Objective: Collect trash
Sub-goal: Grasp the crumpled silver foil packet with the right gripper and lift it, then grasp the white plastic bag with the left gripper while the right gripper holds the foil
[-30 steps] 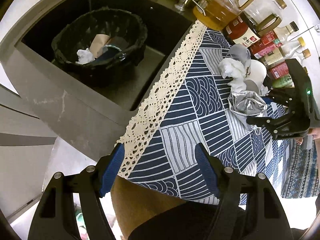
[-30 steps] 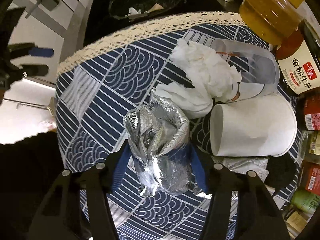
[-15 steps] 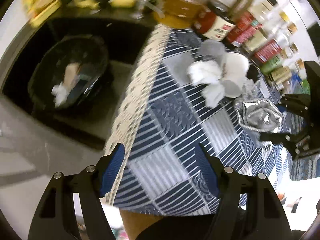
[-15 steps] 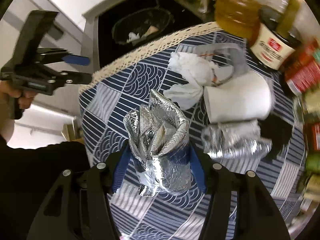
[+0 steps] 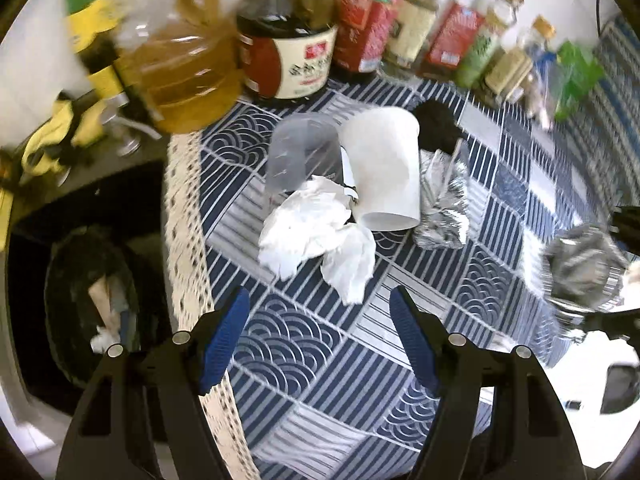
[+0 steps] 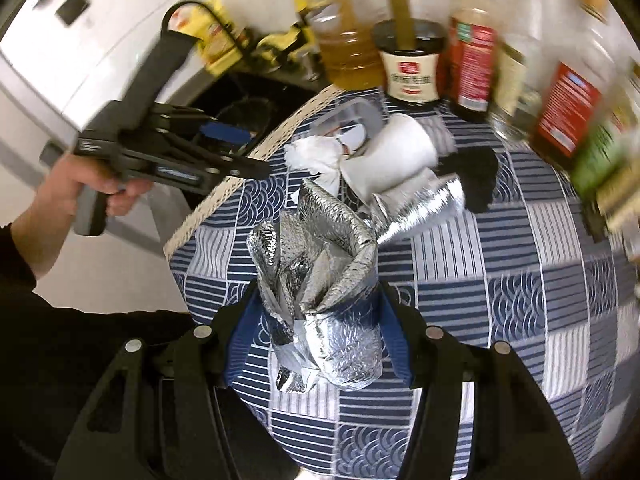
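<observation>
My right gripper point(image 6: 320, 316) is shut on a crumpled silver foil bag point(image 6: 320, 280) held above the blue patterned tablecloth point(image 6: 500, 280); the same foil bag point(image 5: 584, 268) shows at the right edge of the left wrist view. My left gripper point(image 5: 320, 316) hangs open over the cloth, just short of a crumpled white tissue point(image 5: 316, 232). Behind the tissue lie a white paper cup point(image 5: 384, 172) on its side, a clear plastic cup point(image 5: 300, 156) and a second foil wad point(image 5: 440, 208). A black-lined trash bin point(image 5: 92, 308) sits in the sink at lower left.
Oil jug point(image 5: 180, 80), soy sauce jar point(image 5: 288, 60) and several condiment bottles point(image 5: 440, 28) line the table's far edge. A black object point(image 5: 436, 124) lies behind the paper cup. The lace hem point(image 5: 180, 240) marks the table's left edge beside the sink. A hand point(image 6: 80, 184) holds the left gripper.
My left gripper swung from the sink side over the table toward the tissue and cups. My right gripper lifted the foil bag off the cloth and away from the pile.
</observation>
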The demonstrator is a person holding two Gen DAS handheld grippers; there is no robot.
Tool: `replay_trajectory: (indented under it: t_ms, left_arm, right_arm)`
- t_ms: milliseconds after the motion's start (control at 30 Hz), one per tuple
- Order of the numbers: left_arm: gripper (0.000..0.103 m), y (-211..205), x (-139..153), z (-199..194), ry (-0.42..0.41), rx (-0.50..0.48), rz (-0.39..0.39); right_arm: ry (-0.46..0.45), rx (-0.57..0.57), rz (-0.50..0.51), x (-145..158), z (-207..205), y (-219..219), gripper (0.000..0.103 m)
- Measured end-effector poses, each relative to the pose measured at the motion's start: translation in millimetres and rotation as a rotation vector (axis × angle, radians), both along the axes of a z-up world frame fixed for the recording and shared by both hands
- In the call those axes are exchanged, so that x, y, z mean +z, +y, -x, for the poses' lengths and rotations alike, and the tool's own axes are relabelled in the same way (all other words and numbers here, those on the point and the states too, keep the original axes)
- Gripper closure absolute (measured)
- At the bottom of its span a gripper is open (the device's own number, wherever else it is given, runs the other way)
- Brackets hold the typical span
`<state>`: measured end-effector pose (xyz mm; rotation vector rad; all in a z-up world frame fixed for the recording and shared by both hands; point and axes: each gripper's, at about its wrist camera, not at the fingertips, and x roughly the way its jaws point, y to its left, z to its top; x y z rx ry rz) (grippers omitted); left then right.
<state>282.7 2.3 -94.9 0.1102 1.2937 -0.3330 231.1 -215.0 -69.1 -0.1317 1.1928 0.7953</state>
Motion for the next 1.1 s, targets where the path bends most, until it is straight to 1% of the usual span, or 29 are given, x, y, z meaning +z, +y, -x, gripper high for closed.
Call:
replay_trajectory:
  t_ms: [67, 133, 167, 200, 267, 333, 433, 467, 533, 633, 667, 800, 900, 1100]
  left_arm:
    - [0.033, -6.0, -11.0, -9.6, 0.003, -0.050, -0.026]
    - [0.035, -8.8, -19.9, -16.3, 0.008, -0.078, -0.057]
    - [0.039, -9.4, -23.5, -19.7, 0.009, -0.090, -0.060]
    - [0.042, -9.4, -26.9, -22.3, 0.016, -0.096, -0.062]
    - [0.046, -8.6, -34.7, -27.9, 0.031, -0.113, -0.061]
    - [0.047, -7.5, -42.7, -33.4, 0.037, -0.125, -0.071]
    - [0.050, -2.3, -49.4, -42.5, 0.026, -0.115, -0.088]
    - [0.050, -0.8, -50.6, -44.8, 0.026, -0.119, -0.084]
    - [0.054, 1.5, -54.0, -49.1, 0.026, -0.123, -0.081]
    - [0.068, 4.6, -56.5, -51.9, 0.034, -0.129, -0.075]
    - [0.076, 5.4, -56.5, -51.5, 0.042, -0.133, -0.068]
    - [0.084, 12.2, -55.1, -48.7, 0.047, -0.129, -0.042]
    - [0.087, 17.1, -51.5, -40.4, 0.051, -0.129, -0.024]
    - [0.087, 22.4, -41.0, -22.8, 0.043, -0.116, -0.003]
  right_arm:
    - [0.004, -0.050, -0.016, -2.5, 7.5, -7.6, 0.046]
    - [0.010, -0.091, -0.026, -2.9, 13.9, -15.9, 0.046]
    - [0.012, -0.110, -0.029, -4.2, 17.0, -18.9, 0.046]
    - [0.014, -0.128, -0.033, -5.4, 19.4, -21.2, 0.046]
    - [0.019, -0.165, -0.040, -7.9, 24.6, -24.7, 0.046]
    - [0.023, -0.190, -0.049, -9.7, 27.5, -25.6, 0.046]
    - [0.031, -0.218, -0.055, -12.2, 30.4, -24.5, 0.046]
    - [0.033, -0.220, -0.055, -13.4, 30.5, -23.7, 0.046]
    - [0.039, -0.229, -0.054, -15.2, 30.8, -21.3, 0.046]
    - [0.044, -0.232, -0.052, -17.3, 29.3, -18.4, 0.046]
    - [0.046, -0.230, -0.053, -17.3, 28.6, -17.2, 0.046]
    - [0.040, -0.216, -0.058, -15.2, 25.0, -13.0, 0.046]
    - [0.036, -0.197, -0.059, -13.2, 22.1, -9.6, 0.046]
    - [0.033, -0.144, -0.056, -11.0, 13.0, -1.1, 0.046]
